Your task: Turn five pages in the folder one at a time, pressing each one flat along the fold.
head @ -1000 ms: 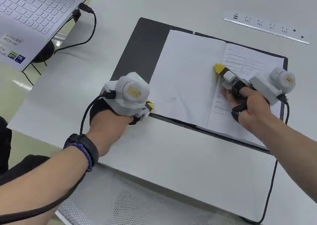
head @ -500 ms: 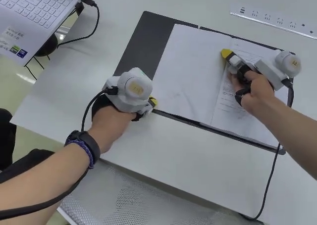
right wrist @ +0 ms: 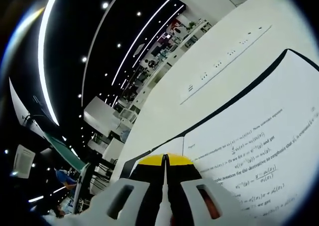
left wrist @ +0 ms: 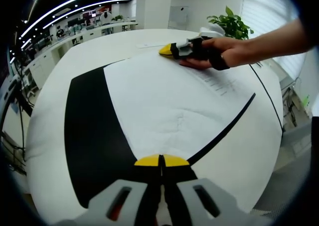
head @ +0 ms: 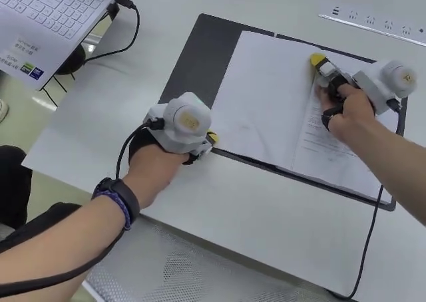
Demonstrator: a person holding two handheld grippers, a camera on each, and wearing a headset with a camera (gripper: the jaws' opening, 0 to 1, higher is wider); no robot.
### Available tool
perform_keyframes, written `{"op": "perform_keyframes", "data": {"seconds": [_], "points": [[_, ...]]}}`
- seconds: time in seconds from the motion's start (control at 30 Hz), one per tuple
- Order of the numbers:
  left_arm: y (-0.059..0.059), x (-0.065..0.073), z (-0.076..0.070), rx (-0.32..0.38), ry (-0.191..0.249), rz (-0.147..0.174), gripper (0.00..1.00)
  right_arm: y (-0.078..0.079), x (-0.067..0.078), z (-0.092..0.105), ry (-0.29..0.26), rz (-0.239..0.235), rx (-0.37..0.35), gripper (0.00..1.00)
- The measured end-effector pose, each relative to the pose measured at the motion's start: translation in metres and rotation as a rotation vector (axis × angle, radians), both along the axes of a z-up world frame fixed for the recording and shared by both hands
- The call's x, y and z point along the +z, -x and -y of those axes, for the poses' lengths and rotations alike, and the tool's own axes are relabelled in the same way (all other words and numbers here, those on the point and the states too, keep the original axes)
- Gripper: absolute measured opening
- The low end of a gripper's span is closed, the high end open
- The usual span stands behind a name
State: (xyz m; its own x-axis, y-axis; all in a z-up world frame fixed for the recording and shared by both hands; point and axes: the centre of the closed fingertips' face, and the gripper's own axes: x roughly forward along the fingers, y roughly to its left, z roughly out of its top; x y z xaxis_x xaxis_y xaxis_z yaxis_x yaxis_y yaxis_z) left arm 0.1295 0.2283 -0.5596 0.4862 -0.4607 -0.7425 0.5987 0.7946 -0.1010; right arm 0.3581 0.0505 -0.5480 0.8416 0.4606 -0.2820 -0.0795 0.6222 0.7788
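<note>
The folder (head: pixel 193 56) lies open on the bench (head: pixel 266 209) in front of you. Your left tool (head: pixel 210 138) has its jaws closed together with nothing between them. Its yellow tips sit on the near edge of the folder, by the corner of the white page (head: pixel 259 96). Your right tool (head: pixel 318 60) is closed too. Its tips rest on the fold, near the far end of the folder.

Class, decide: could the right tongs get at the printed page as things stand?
Probably yes: the right tongs, shut, sit at the fold by the printed page, and nothing but the holding hand covers it.
</note>
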Motion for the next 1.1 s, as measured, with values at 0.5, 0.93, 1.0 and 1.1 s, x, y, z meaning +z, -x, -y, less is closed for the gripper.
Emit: {"op": "perform_keyframes", "data": {"seconds": [0.5,0.93,1.0,1.1], "points": [[0.0,0.0,0.0,0.006,-0.003,-0.001,0.0,-0.007,0.0,-0.002,-0.029,0.033,-0.005,0.0],[0.0,0.001,0.0,0.002,-0.012,-0.004,0.0,0.038,0.017,-0.019,-0.026,0.058,0.06,0.0],[0.0,0.001,0.0,0.001,-0.012,-0.003,0.0,0.048,0.022,-0.023,-0.018,0.061,0.069,0.0],[0.0,0.0,0.0,-0.001,-0.013,-0.001,0.0,0.061,0.026,-0.027,-0.015,0.066,0.081,0.0]]}}
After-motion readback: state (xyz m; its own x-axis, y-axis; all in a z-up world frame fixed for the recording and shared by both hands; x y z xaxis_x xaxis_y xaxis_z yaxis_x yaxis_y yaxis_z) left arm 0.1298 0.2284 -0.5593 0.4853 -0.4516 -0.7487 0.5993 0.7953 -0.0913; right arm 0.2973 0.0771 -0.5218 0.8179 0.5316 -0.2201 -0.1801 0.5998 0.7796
